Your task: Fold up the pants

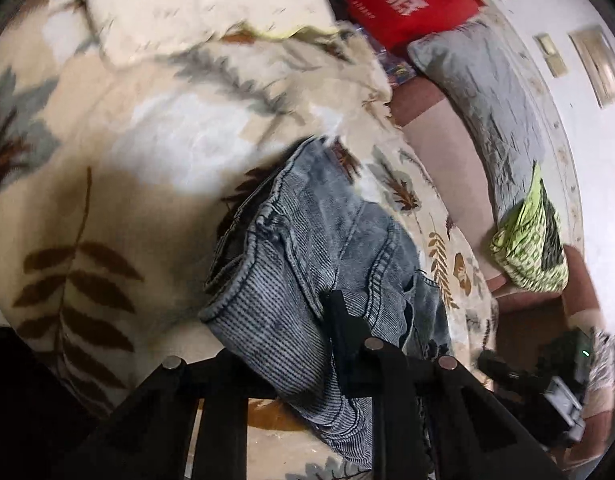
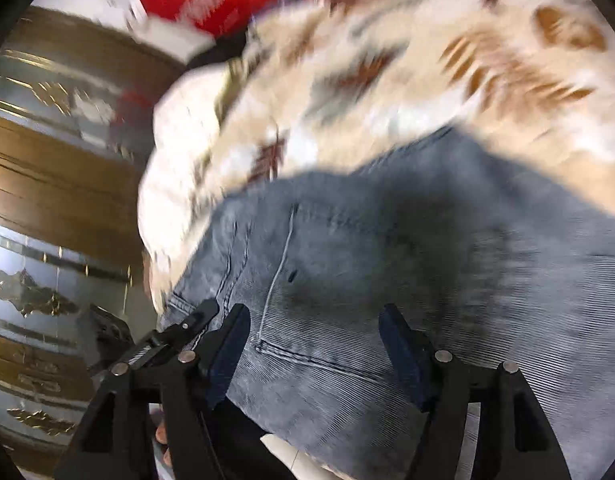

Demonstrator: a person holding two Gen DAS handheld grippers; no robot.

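pants point(image 1: 307, 264) bunched in a heap on the leaf-print blanket point(image 1: 107, 184) on the bed, partly gathered, no clean fold showing; most folding looks left; left gripper point(image 1: 335, 344) closed down on a denim fold; right gripper point(image 2: 311, 352) jaws wide apart over the denim, holding nothing; red bag point(image 1: 403, 0) well behind.

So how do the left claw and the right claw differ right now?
The black left claw is shut, pinching a fold of the blue-grey denim pants; the black right claw is open, gripping nothing. The left claw's fold is raised off the cream leaf-patterned blanket; the right claw faces flat denim. Both are at the pants.
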